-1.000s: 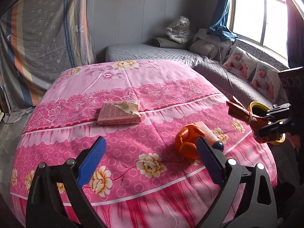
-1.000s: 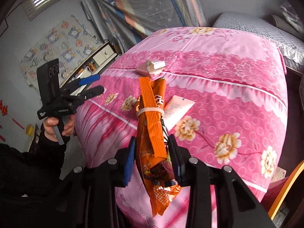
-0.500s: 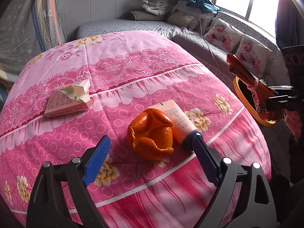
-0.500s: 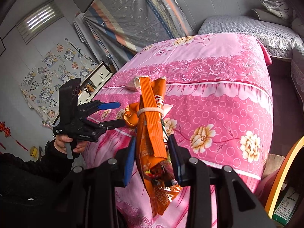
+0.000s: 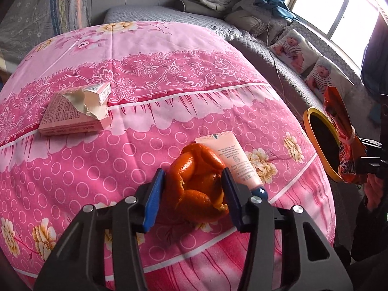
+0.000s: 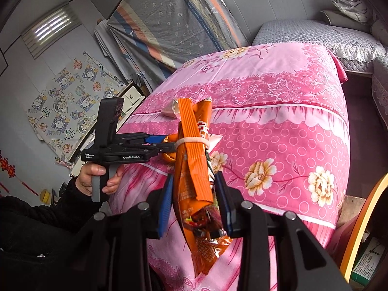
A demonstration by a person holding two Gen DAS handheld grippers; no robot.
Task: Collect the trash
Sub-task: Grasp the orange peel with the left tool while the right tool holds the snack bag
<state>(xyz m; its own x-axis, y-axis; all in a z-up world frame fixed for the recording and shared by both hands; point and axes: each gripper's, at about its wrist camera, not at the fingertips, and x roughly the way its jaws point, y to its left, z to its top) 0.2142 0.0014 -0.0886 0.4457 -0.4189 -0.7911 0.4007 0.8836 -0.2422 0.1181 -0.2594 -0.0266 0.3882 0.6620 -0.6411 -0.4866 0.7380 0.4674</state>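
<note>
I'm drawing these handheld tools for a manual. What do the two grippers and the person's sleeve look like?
Both are black angular frames with silver screws and blue pads on the fingers. The left gripper has a grey trigger handle, an upright black block and white lettering along its side. The sleeve is black. No cables show.

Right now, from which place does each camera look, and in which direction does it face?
Left wrist view: sits on the left gripper, facing down onto the pink bedspread, its fingers around the orange peel; the jaws have just been closing.
Right wrist view: sits on the right gripper, clamped on the snack bag, facing across the bed; the person's left hand shows.
Shared: peel, bag, bedspread, torn pink box.
</note>
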